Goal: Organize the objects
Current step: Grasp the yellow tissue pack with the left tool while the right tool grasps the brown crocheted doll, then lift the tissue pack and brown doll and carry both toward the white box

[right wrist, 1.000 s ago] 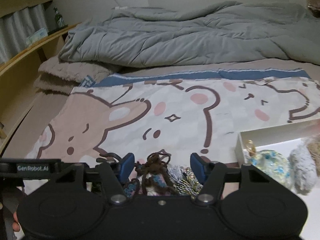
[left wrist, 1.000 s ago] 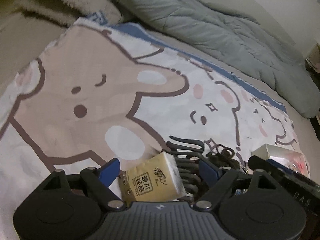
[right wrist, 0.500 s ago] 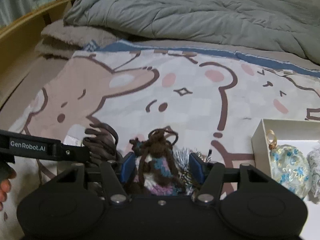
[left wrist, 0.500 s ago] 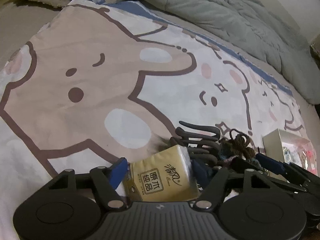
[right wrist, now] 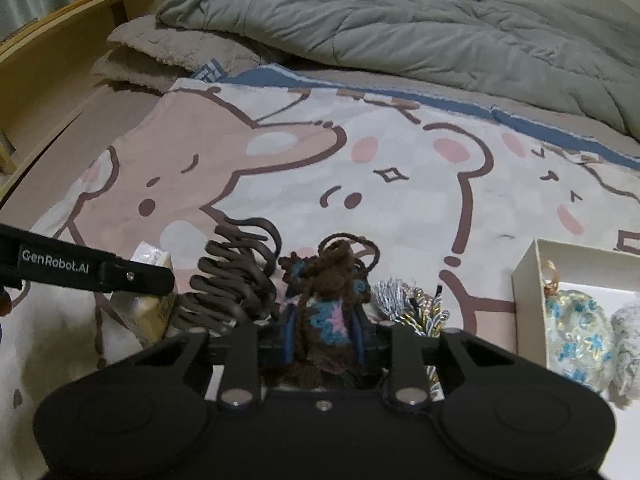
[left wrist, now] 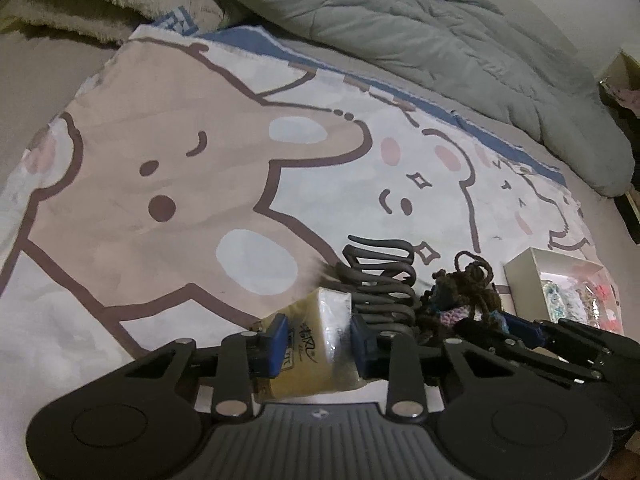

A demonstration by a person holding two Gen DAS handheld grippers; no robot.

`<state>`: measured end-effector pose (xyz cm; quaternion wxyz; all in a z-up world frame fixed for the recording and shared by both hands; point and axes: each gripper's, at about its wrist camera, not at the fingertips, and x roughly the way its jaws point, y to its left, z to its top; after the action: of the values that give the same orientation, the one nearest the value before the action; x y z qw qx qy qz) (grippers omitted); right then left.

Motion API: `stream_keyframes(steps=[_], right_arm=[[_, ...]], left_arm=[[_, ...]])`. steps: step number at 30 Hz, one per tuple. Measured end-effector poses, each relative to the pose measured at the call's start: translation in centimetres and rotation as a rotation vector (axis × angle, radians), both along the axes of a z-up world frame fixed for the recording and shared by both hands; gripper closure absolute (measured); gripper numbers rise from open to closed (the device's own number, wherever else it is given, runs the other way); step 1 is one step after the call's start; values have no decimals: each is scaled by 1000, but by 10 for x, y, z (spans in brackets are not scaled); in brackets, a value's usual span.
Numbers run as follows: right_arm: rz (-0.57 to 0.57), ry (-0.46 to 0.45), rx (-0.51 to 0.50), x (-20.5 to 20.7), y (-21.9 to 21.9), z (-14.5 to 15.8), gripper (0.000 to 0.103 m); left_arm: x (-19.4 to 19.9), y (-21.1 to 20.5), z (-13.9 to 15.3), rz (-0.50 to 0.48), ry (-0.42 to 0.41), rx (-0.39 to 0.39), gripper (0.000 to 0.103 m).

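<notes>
A yellow tissue pack (left wrist: 316,320) lies on the cartoon blanket (left wrist: 160,152). My left gripper (left wrist: 319,342) is closing tight on it, and both blue pads press its sides. Right of it sit a brown hair claw (left wrist: 380,276) and a brown crocheted piece (left wrist: 468,292). My right gripper (right wrist: 322,336) is closing on that crocheted piece (right wrist: 324,304), which has blue and pink patches and is squeezed between the pads. In the right wrist view the hair claw (right wrist: 236,276) and tissue pack (right wrist: 148,308) lie to the left, under the left gripper's finger (right wrist: 92,270).
A white box (right wrist: 528,292) at the right holds a floral pouch (right wrist: 580,344) and a fluffy grey item (right wrist: 628,344). Silver and gold scrunchies (right wrist: 416,304) lie beside the crocheted piece. A grey duvet (right wrist: 400,20) is bunched at the back, and a wooden bed frame (right wrist: 60,36) runs along the left.
Both grippers went from open to shut, the left on the tissue pack and the right on the crocheted piece. The right gripper also dropped closer to the blanket.
</notes>
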<state>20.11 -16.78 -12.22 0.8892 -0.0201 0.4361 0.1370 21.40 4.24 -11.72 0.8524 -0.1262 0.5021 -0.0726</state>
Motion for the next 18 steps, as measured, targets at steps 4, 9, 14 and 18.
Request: stream_keyframes(steps=[4, 9, 14, 18], right_arm=[[-10, -36, 29, -10, -2, 16, 75], [-18, -83, 57, -24, -3, 36, 75], [-27, -113, 59, -35, -4, 49, 75], [-34, -126, 62, -43, -8, 57, 75]], left_arm=[[-11, 3, 14, -2, -39, -1, 69], [-26, 4, 31, 0, -84, -7, 70], [-39, 0, 45, -12, -119, 0, 70], [-48, -3, 53, -22, -141, 10, 70]])
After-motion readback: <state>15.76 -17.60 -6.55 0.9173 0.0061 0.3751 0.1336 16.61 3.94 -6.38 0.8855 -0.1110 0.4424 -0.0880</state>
